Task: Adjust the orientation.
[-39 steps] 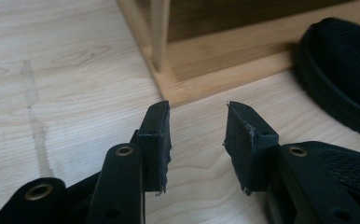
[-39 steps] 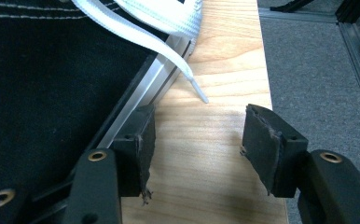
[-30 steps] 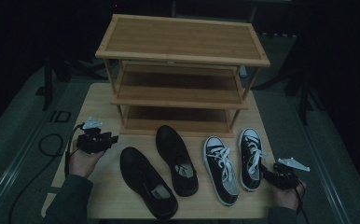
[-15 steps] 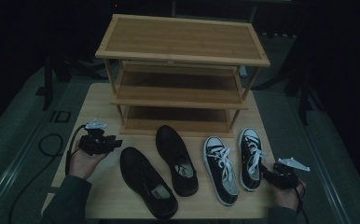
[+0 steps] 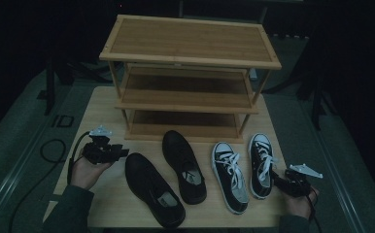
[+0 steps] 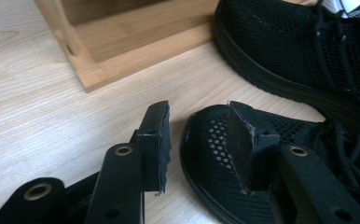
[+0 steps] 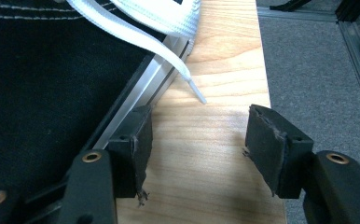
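High view gives me the table with a wooden rack at the back and four shoes in front. My left gripper sits released just beside the toe of the nearer mesh shoe; left gripper view puts that toe between my parted jaws, unclamped. My right gripper rests by the outer sneaker, jaws apart over bare wood, the sole against one jaw and a lace trailing ahead.
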Motion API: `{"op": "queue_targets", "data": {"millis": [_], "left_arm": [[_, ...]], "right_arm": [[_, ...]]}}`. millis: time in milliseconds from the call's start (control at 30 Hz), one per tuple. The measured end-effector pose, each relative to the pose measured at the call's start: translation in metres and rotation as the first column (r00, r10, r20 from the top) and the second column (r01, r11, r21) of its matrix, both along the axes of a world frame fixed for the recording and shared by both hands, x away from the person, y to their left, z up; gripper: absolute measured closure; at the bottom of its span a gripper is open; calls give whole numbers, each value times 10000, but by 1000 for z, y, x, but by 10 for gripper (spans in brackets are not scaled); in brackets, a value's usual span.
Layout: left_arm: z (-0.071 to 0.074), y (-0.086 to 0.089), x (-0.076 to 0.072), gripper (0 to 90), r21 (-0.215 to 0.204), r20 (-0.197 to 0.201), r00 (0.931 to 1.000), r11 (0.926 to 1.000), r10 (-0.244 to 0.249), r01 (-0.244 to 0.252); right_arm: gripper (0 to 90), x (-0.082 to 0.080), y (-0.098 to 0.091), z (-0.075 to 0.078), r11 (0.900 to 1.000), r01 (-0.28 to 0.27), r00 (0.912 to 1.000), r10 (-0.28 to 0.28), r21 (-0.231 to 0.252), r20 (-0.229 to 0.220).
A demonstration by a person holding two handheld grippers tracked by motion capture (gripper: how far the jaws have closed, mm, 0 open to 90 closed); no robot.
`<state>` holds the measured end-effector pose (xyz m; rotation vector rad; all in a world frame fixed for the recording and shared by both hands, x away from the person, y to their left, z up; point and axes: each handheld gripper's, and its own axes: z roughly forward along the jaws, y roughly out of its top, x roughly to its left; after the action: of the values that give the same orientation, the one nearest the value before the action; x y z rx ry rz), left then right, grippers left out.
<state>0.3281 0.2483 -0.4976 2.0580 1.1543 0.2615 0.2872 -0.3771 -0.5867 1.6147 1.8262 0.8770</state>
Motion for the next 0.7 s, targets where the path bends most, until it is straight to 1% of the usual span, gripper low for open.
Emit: {"op": "queue_targets", "data": {"millis": [300, 533, 633, 700], "left_arm": [[4, -5, -7, 602, -39, 48, 9995, 9995, -327, 327], [7, -6, -9, 607, 42, -13, 9985, 9985, -554, 554], [8, -6, -10, 607, 221, -100, 9977, 9975, -672, 674], [9, -6, -11, 607, 220, -127, 9974, 9973, -704, 707]], "right_arm": [[407, 0, 0, 0, 10000, 0, 10000, 0, 1, -1], [406, 0, 0, 0, 10000, 0, 10000, 0, 1, -1], [406, 0, 0, 0, 10000, 3, 10000, -3, 3, -1], [406, 0, 0, 0, 10000, 1, 10000, -1, 1, -1]]}}
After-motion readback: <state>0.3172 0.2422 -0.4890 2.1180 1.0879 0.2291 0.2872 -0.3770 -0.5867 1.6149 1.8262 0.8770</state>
